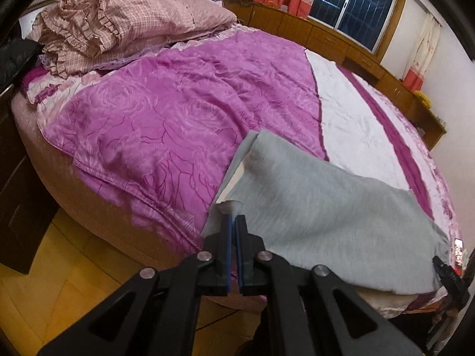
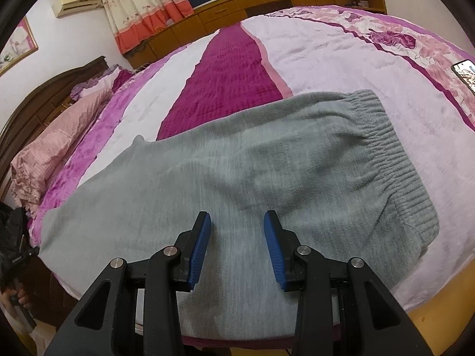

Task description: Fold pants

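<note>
My left tongs (image 1: 233, 222) are clenching the grey pants (image 2: 237, 172) lying mid-frame on the purple bed (image 2: 326, 68), right tongs (image 2: 237, 222) hovering released.

A bed (image 1: 184, 136) carries a magenta rose-patterned quilt (image 1: 166, 112) and crumpled pink checked bedding (image 1: 98, 20) near the dark headboard (image 2: 53, 95). A lit phone (image 2: 464, 74) lies on the floral bedspread (image 2: 341, 59). Wooden cabinets (image 1: 326, 35) run beneath a dark window (image 1: 353, 3) with cream-and-coral curtains (image 2: 142, 9); an air conditioner (image 2: 77, 3) sits on the wall.

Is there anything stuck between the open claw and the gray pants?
No. The right gripper hangs open right above the gray pants, with only bare fleece showing between its fingers. The phone lies far off on the bedspread.
</note>
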`<move>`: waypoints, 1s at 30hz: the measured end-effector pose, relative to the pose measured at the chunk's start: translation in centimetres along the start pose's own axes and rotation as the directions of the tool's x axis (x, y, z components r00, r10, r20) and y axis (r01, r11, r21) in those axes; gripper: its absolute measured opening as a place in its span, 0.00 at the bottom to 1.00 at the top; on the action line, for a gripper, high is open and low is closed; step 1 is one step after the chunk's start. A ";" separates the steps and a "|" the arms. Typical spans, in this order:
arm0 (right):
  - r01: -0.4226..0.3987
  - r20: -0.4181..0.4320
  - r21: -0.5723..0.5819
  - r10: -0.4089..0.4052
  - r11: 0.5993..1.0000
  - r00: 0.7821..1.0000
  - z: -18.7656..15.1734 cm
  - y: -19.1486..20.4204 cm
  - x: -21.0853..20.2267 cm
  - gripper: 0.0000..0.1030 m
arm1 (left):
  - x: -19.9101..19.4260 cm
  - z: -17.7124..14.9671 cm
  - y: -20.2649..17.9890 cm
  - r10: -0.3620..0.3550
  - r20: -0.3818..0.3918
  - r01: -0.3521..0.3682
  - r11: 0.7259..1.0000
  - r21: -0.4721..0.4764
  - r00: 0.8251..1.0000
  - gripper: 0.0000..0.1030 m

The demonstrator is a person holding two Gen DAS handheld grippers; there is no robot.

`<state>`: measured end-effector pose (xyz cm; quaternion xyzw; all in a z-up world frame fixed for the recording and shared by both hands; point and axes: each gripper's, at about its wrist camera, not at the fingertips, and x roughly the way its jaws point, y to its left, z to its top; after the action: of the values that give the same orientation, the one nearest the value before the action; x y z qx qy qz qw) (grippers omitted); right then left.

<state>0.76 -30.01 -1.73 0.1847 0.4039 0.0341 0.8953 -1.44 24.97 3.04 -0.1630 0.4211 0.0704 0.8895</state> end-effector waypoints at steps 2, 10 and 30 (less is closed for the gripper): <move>0.007 -0.001 0.000 -0.007 1.000 1.000 0.0 0.1 0.0 0.30 | -0.5 0.2 -0.1 -0.016 0.011 0.016 1.000 0.006 1.000 0.03; 0.040 -0.027 0.038 -0.039 0.998 0.999 -0.1 0.7 -0.7 0.30 | -1.6 1.2 -0.4 -0.023 0.018 0.021 0.998 0.056 1.000 0.03; -0.093 -0.091 -0.075 0.086 0.993 0.992 0.7 10.3 -1.9 0.31 | -0.5 6.8 -3.8 -0.003 -0.022 0.008 0.974 0.224 1.000 0.07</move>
<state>0.84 -21.01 3.74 0.1654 0.4323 0.0982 0.8810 4.14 23.80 8.36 -0.0635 0.4356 0.0180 0.8977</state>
